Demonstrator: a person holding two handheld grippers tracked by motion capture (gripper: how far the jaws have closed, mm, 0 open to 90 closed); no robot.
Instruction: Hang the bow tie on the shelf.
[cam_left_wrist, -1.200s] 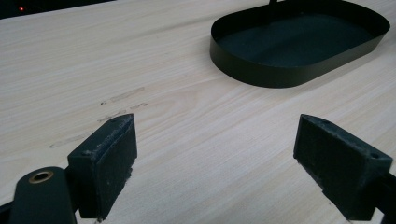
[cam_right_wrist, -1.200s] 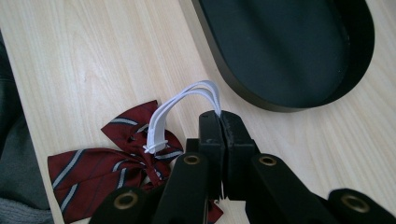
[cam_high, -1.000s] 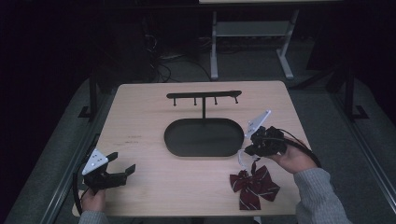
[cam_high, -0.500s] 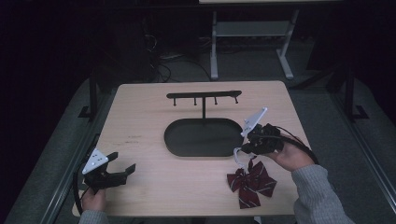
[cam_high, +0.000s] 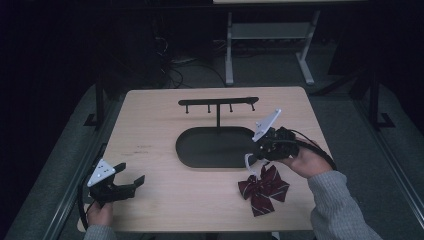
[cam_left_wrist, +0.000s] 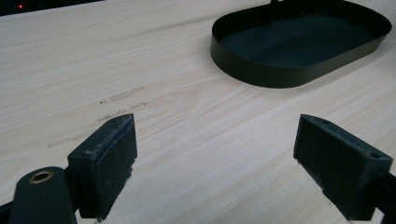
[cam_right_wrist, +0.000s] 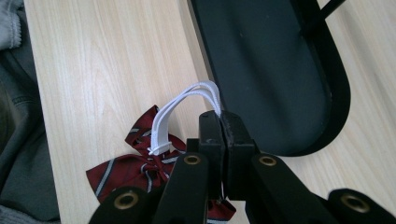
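Beside the bow tie (cam_high: 263, 188): oval tray (cam_high: 200, 161), hook rack (cam_high: 218, 102).

A pale wood-grain surface (cam_high: 150, 125) carries a black oval tray (cam_high: 212, 147) near its centre, with a hook rack's post rising at the tray's 12 o'clock rim. A maroon striped bow tie (cam_high: 264, 187) lies at 4 o'clock from the tray.

text: none legible — labels: none — numbers: none
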